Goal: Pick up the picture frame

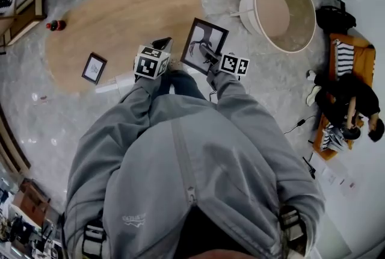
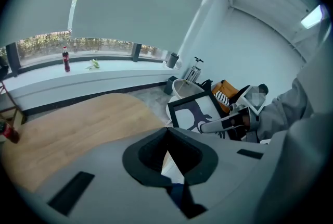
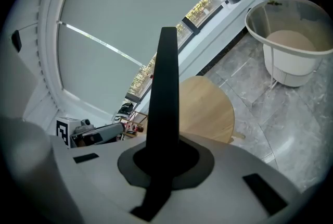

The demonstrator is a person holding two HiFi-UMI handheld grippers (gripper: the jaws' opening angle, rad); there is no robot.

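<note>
**Frame held by the right gripper, clear of the table**

In the head view we saw the picture frame (image 1: 207, 34) raised beside the table's (image 1: 120, 17) near end, the right gripper (image 1: 209, 54) pinching its lower edge. The left gripper (image 1: 163, 46), clamped on nothing, sat just beside it toward the table's middle. The left gripper view placed the frame ahead, past the table's end. In the right gripper view it stood upright and edge-on between the jaws.

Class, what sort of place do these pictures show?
Probably a lounge or showroom: an oval light wooden table, a round white tub chair, and a long window with a grey roller blind.
</note>
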